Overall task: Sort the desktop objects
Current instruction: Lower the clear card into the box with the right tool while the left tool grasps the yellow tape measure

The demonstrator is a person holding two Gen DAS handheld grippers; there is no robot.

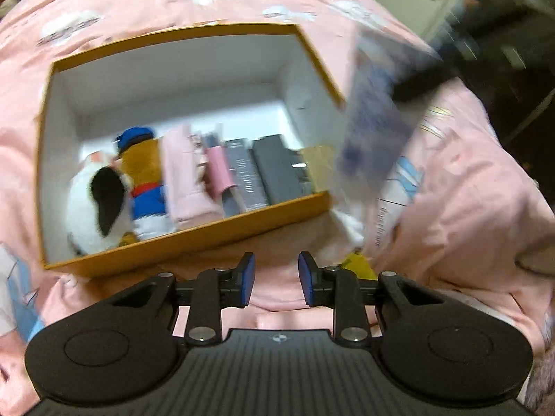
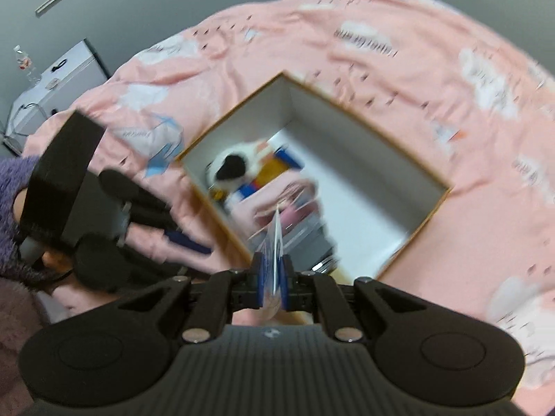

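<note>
Pink cloud-print bedding (image 2: pixel 399 79) spreads toward a grey wall (image 2: pixel 156 3).

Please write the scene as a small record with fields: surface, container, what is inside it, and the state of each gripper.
surface: pink bedcover with white cloud prints
container: open orange box, white inside, lying on the bedcover
contents: black-and-white plush toy, duck plush with blue cap, pink items, dark grey boxes, lined up along the near wall
left gripper: jaws apart, nothing between them, in front of the box
right gripper: shut on a thin blue-and-white packet, held edge-on above the box
blur: the packet is motion-blurred; print unreadable
</note>
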